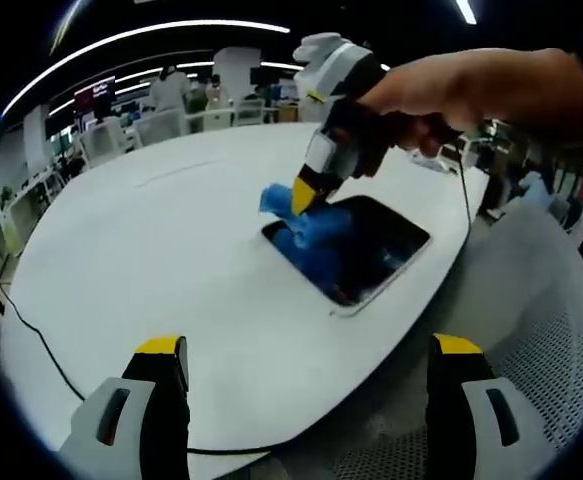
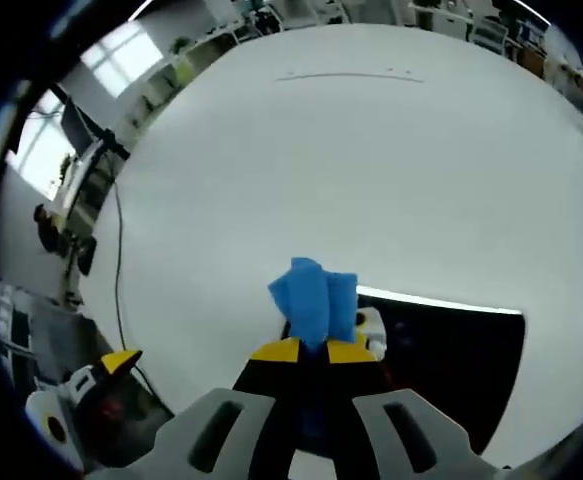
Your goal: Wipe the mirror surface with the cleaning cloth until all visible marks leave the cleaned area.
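At the near edge of the white counter (image 1: 121,260), the left tongs (image 1: 311,385) are hovering with their yellow-tipped jaws standing wide apart and holding nothing, while a thin black cable (image 1: 41,345) is trailing along that same near-left edge. Farther in, toward the right side of the counter, the dark rectangular mirror (image 1: 376,245) is lying flat, its glossy face reflecting the ceiling. Just over the mirror's left corner, the right tongs (image 1: 306,195) are coming down from above, gripped by a person's hand (image 1: 451,90), and their jaws are pressed together on the blue cleaning cloth (image 1: 306,235), which is bunching against the glass and spilling slightly onto the counter. Seen from the right gripper view, the right tongs (image 2: 316,350) are clamping the cloth (image 2: 316,300) at the mirror's (image 2: 451,360) edge, and the left tongs (image 2: 111,370) are showing low at the left. Beyond the counter's far edge, office chairs (image 1: 161,125) and desks are standing under bright ceiling lights.
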Tool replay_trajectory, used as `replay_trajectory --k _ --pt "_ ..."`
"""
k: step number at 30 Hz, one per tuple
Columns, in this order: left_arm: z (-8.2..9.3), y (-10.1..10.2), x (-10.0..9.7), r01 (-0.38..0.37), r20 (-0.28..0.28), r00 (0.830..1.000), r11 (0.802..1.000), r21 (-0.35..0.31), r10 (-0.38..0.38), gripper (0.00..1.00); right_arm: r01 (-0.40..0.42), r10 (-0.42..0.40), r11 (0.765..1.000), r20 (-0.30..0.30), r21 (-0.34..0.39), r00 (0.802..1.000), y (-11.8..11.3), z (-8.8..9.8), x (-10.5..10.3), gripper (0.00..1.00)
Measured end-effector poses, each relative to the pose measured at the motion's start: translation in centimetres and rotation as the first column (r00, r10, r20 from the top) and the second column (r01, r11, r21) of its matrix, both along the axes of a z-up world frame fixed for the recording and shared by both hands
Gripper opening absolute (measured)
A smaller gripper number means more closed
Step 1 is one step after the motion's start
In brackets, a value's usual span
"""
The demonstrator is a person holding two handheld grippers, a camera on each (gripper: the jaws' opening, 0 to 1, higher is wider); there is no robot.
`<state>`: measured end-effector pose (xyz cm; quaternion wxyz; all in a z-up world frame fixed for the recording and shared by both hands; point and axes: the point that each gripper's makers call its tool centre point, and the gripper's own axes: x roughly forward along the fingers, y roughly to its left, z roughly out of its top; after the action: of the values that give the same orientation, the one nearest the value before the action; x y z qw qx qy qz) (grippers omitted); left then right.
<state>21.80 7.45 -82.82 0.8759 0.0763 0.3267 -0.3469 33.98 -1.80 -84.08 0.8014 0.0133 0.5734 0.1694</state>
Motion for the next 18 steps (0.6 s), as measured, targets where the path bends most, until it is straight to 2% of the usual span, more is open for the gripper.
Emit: replay_trajectory --k 4,6,10,11,12,14,16,18 --pt "-0.1 0.4 -0.1 -0.016 -0.004 1.0 1.0 0.007 0.016 1.0 0.019 -0.019 1.0 -0.004 0.014 1.0 0.0 0.2 -0.4 0.01" --pt "0.2 0.4 0.1 -0.023 0.007 1.0 1.0 0.0 0.023 1.0 0.025 -0.025 0.999 -0.003 0.028 1.0 0.4 -0.6 1.1 0.01" --pt "0.5 0.5 0.6 -0.044 0.023 0.999 0.999 -0.011 0.044 1.0 0.03 -0.03 0.999 -0.01 0.031 1.0 0.6 -1.3 1.6 0.01" --pt "0.7 0.7 0.9 -0.055 0.032 0.998 0.998 -0.018 0.056 1.0 0.038 -0.038 0.999 -0.013 0.038 0.999 0.6 -0.7 0.7 0.01" --pt "0.8 0.7 1.1 -0.059 0.035 0.998 0.998 -0.026 0.06 1.0 0.042 -0.041 0.998 -0.015 0.04 0.999 0.7 -0.7 0.7 0.01" --pt "0.9 0.6 1.3 -0.066 0.037 0.997 0.997 -0.042 0.067 1.0 0.04 -0.039 0.998 -0.016 0.043 0.999 1.0 -1.4 1.5 0.01" --pt "1.0 1.0 2.0 -0.082 0.047 0.995 0.996 -0.015 0.083 1.0 0.016 -0.016 0.999 -0.01 0.041 1.0 1.2 -1.6 1.5 0.02" --pt "1.7 0.8 2.5 -0.086 0.074 0.993 0.996 -0.028 0.088 1.0 -0.012 0.012 1.0 0.007 0.015 1.0 1.0 -1.2 0.8 0.01"
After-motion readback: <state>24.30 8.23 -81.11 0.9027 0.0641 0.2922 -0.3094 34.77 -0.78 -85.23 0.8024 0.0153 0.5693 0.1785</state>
